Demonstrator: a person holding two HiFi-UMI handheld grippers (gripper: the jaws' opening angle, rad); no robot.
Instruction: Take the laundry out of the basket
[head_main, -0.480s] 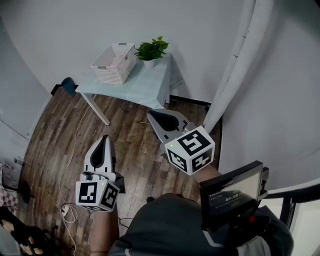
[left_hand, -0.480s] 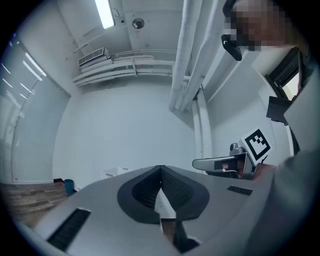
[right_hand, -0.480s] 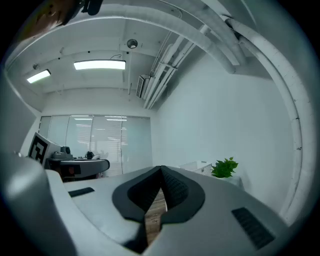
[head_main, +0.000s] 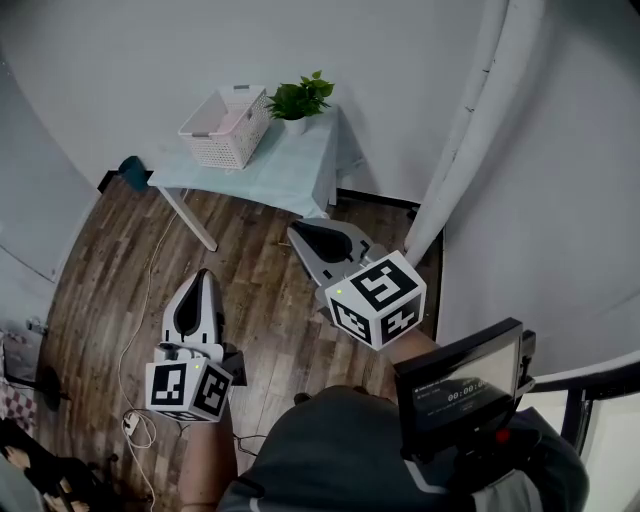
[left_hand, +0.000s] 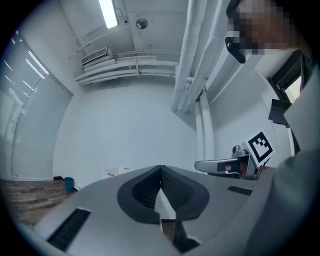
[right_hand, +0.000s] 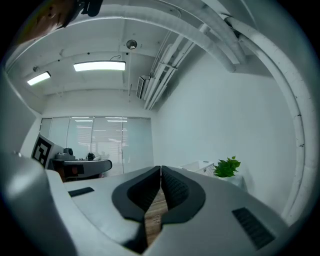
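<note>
A white slatted laundry basket (head_main: 225, 125) stands on a small table with a pale blue cloth (head_main: 270, 175) against the far wall. Something pale pink shows inside the basket. Both grippers hang over the wooden floor, well short of the table. My left gripper (head_main: 205, 276) is shut with nothing between its pads. My right gripper (head_main: 298, 232) is also shut and empty, and points toward the table's near edge. In the left gripper view the jaws (left_hand: 160, 171) meet, with the basket (left_hand: 115, 172) small beyond them. In the right gripper view the jaws (right_hand: 160, 171) also meet, with the basket (right_hand: 204, 166) far off.
A potted green plant (head_main: 300, 100) stands on the table right of the basket. A slanted table leg (head_main: 190, 220) reaches the floor. A teal object (head_main: 130, 170) sits by the wall. A cable and plug strip (head_main: 135, 422) lie at lower left. A white curtain (head_main: 470, 130) hangs on the right.
Both grippers have drifted slightly to the left in the head view. Both stay shut and empty.
</note>
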